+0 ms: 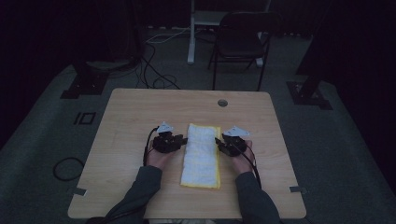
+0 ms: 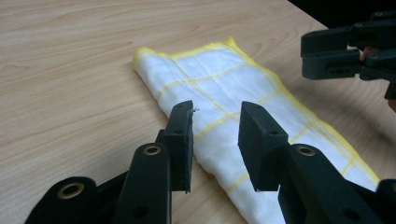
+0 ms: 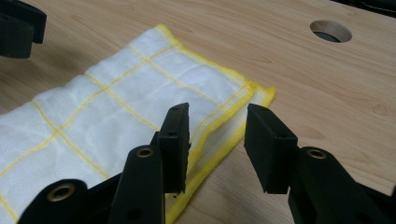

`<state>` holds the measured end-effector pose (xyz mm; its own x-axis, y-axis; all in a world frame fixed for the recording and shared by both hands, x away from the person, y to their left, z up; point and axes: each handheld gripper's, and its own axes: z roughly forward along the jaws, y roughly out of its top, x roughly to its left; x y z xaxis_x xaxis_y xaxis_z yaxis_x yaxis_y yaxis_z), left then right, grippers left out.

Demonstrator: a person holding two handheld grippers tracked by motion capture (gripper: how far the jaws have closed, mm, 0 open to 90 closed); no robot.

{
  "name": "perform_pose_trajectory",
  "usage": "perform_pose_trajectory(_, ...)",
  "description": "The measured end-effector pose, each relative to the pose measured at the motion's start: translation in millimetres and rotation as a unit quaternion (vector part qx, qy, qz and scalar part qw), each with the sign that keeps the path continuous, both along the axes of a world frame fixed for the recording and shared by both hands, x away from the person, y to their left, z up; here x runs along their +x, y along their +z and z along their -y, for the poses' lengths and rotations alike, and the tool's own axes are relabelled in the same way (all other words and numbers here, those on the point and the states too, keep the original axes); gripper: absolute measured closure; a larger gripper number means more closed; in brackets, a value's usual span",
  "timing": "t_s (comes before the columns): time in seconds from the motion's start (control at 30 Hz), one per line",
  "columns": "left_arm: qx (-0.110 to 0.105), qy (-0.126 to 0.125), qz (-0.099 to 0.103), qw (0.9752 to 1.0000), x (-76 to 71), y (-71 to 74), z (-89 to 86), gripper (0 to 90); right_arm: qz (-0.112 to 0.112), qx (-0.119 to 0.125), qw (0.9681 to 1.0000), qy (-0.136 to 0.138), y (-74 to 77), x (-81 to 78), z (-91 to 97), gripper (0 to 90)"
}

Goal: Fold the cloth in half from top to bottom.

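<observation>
On the table (image 1: 140,186) in the high view, the folded yellow-edged cloth (image 1: 201,156) lies mid-table btwn left gripper (image 1: 185,139) and right gripper (image 1: 216,139), each at a long edge. In the left gripper view jaws are apart, nothing pinched, over the cloth (image 2: 224,93) edge; for the next fold they should prob. bite the hem fully. In the right gripper view jaws are apart too, straddling the layered hem of the cloth (image 3: 116,107); best to catch all layers.

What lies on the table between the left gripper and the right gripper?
The folded white cloth with yellow lines lies between the left gripper and right gripper, as the high view shows.
</observation>
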<state>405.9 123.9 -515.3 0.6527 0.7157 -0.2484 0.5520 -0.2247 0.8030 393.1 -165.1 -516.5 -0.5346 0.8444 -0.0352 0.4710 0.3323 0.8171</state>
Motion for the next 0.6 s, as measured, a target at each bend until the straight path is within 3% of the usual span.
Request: perform_pose_trajectory(0.6, 0.009, 0.014, 0.006, 0.9998, 15.5, -1.6, 5.1, 62.0, -0.004, 0.008, 0.9999, -0.008, -4.3, 5.6, 2.4, 60.4)
